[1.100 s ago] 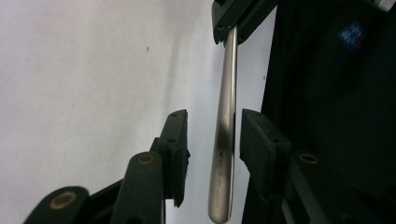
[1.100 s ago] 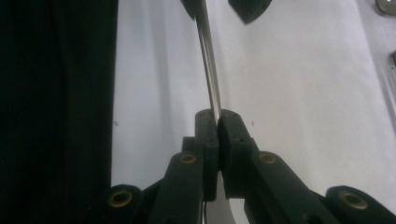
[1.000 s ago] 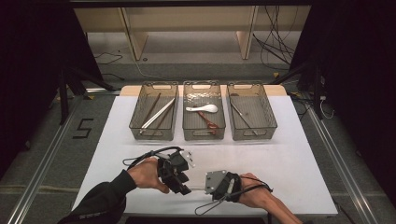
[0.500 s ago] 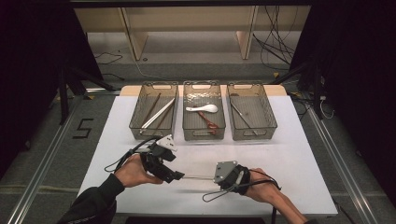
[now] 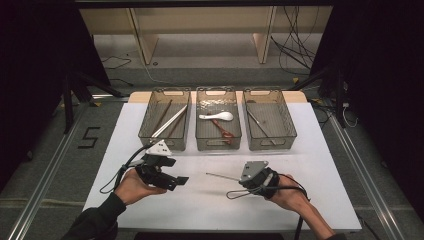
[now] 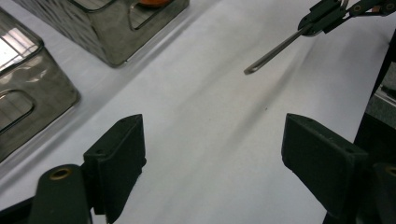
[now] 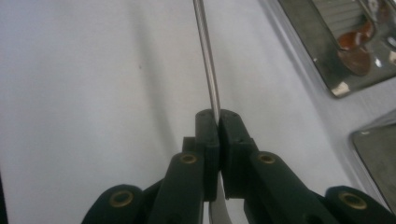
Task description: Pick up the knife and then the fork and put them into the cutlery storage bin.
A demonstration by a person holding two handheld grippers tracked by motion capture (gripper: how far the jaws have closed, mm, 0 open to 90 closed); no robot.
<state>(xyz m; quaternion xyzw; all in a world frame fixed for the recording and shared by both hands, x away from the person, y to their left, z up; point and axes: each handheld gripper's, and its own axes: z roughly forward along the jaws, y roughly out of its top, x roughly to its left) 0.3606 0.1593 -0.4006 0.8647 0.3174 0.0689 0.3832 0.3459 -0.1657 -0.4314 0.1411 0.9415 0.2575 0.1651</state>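
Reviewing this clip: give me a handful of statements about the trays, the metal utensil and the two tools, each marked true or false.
1. The right tool is shut on a thin metal utensil. True.
2. The left tool grips the utensil's free end. False: its jaws stand open with nothing between them, having just been opening, and the utensil's end is apart from it.
3. Three trays stand in a row at the table's far side. True.
4. The white spoon lies in the right tray. False: it lies in the middle tray.
5. The left tray is empty. False: long sticks lie in it.
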